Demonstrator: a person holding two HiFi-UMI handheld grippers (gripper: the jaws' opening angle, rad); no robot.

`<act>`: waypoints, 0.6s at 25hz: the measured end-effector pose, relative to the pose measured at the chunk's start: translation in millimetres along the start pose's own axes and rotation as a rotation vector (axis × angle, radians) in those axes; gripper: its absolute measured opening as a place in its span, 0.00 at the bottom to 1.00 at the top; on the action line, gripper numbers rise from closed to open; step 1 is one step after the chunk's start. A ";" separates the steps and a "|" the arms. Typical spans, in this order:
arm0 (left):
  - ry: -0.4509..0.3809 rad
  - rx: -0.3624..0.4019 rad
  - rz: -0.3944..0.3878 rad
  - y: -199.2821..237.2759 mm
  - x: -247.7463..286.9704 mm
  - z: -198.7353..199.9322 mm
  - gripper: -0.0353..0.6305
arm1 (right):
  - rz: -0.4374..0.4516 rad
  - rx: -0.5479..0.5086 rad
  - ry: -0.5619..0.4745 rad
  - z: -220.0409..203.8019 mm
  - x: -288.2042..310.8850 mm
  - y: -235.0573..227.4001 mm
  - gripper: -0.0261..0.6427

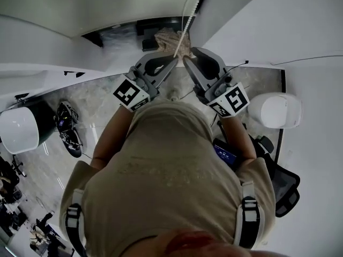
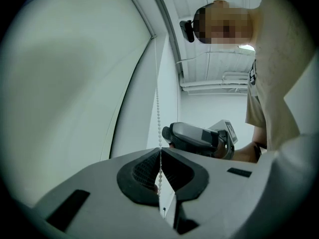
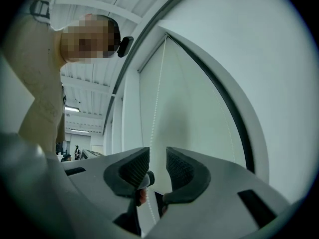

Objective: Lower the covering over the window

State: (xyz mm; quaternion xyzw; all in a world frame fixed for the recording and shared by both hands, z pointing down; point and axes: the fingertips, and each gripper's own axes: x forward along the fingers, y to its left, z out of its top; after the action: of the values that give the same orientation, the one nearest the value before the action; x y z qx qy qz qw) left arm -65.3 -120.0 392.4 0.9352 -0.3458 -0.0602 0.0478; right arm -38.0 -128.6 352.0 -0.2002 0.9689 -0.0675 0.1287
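Note:
A white bead chain (image 1: 188, 15) hangs beside the pale roller blind (image 2: 75, 83) that covers the window. My left gripper (image 2: 160, 153) is shut on the bead chain (image 2: 158, 108), which runs straight up from between its black pads. In the head view, the left gripper (image 1: 174, 59) and the right gripper (image 1: 185, 60) meet tip to tip at the chain. My right gripper (image 3: 157, 156) stands open, a clear gap between its pads. The bead chain (image 3: 155, 101) hangs just beyond them in front of the blind (image 3: 199, 98). The right gripper (image 2: 199, 139) also shows in the left gripper view.
A person's tan shirt and shoulders fill the lower head view. A tan cloth bundle (image 1: 169, 39) lies on the sill below the chain. A white round object (image 1: 276, 110) and a black office chair (image 1: 284, 189) are at right, dark gear (image 1: 67, 127) at left.

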 end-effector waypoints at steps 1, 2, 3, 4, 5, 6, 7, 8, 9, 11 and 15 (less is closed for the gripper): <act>0.005 -0.004 -0.012 2.2 -3.0 0.3 0.09 | -0.024 0.003 0.011 -2.0 3.3 0.7 0.21; 0.012 -0.010 -0.024 4.4 -7.0 0.0 0.09 | -0.045 0.009 0.021 -4.2 6.8 2.6 0.21; 0.016 -0.013 -0.038 7.4 -11.2 -0.3 0.09 | -0.062 0.010 0.026 -5.7 11.0 4.6 0.20; 0.015 -0.015 -0.053 11.4 -14.7 0.5 0.09 | -0.078 0.002 0.027 -5.8 16.0 5.9 0.20; 0.010 -0.015 -0.067 15.8 -17.5 2.7 0.09 | -0.096 -0.011 0.028 -5.0 21.3 6.5 0.20; 0.005 -0.017 -0.080 19.3 -20.6 5.5 0.09 | -0.117 -0.023 0.029 -4.6 25.8 7.6 0.20; 0.004 -0.019 -0.091 21.4 -24.7 7.7 0.09 | -0.139 -0.030 0.032 -5.6 28.6 9.9 0.20; 0.003 -0.022 -0.102 22.8 -29.5 9.0 0.09 | -0.163 -0.033 0.038 -8.0 29.7 13.0 0.20; 0.002 -0.027 -0.113 24.2 -34.1 9.7 0.09 | -0.186 -0.036 0.044 -11.1 29.6 15.9 0.20; -0.001 -0.033 -0.136 26.9 -41.4 11.5 0.09 | -0.234 -0.043 0.051 -14.8 27.6 19.5 0.19; 0.011 -0.009 -0.172 30.4 -43.8 13.8 0.09 | -0.297 -0.062 0.054 -17.3 28.8 24.3 0.18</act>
State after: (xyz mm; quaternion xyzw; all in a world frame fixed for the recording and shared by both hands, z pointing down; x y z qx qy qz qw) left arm -119.8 -115.1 386.2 0.9615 -0.2635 -0.0605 0.0486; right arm -77.4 -116.8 357.7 -0.3435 0.9333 -0.0611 0.0851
